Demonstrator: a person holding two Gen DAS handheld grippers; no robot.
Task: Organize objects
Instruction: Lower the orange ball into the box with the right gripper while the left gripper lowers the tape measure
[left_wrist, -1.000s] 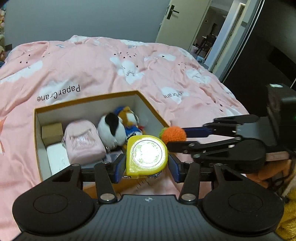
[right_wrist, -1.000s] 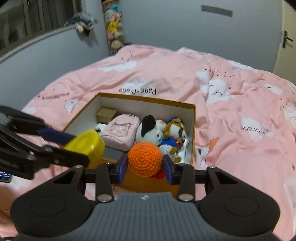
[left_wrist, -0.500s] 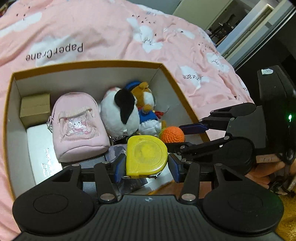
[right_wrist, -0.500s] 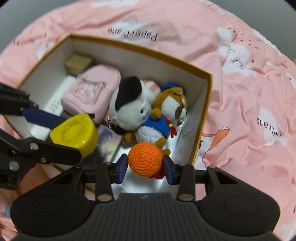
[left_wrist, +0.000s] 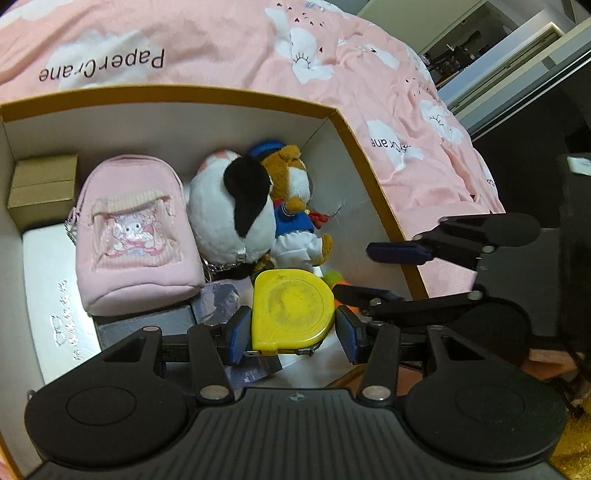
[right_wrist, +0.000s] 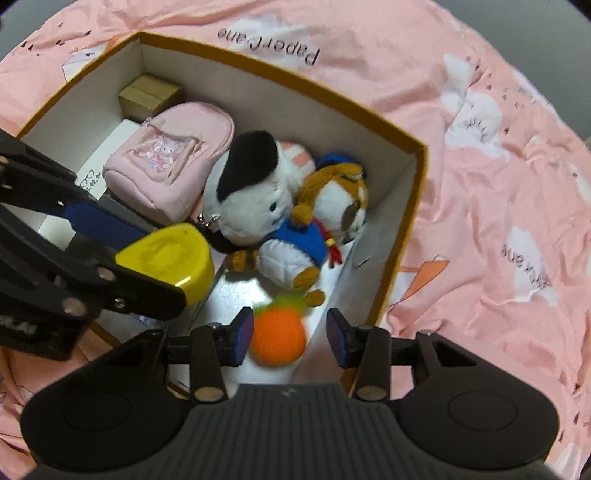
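An open cardboard box (left_wrist: 184, 90) (right_wrist: 295, 79) lies on the bed. My left gripper (left_wrist: 293, 332) (right_wrist: 166, 266) is shut on a yellow tape measure (left_wrist: 291, 306) (right_wrist: 170, 254) and holds it low inside the box, near the front wall. My right gripper (right_wrist: 290, 332) (left_wrist: 352, 271) stands open over the box's front right corner. An orange crocheted ball with a green tuft (right_wrist: 279, 338) sits blurred below its pads, clear of the right pad. In the left wrist view only a sliver of the ball (left_wrist: 341, 282) shows behind the tape measure.
The box also holds a pink pouch (left_wrist: 133, 236), a black-and-white plush (left_wrist: 232, 218), a brown-and-white plush in blue (left_wrist: 295, 206), a small brown carton (left_wrist: 42, 188) and a flat white box (left_wrist: 48, 288). A pink bedspread (left_wrist: 369, 55) surrounds it.
Both grippers came down from above the box's near edge into it. The right gripper let go of the orange ball, which dropped towards the box floor. The left still holds the tape measure.
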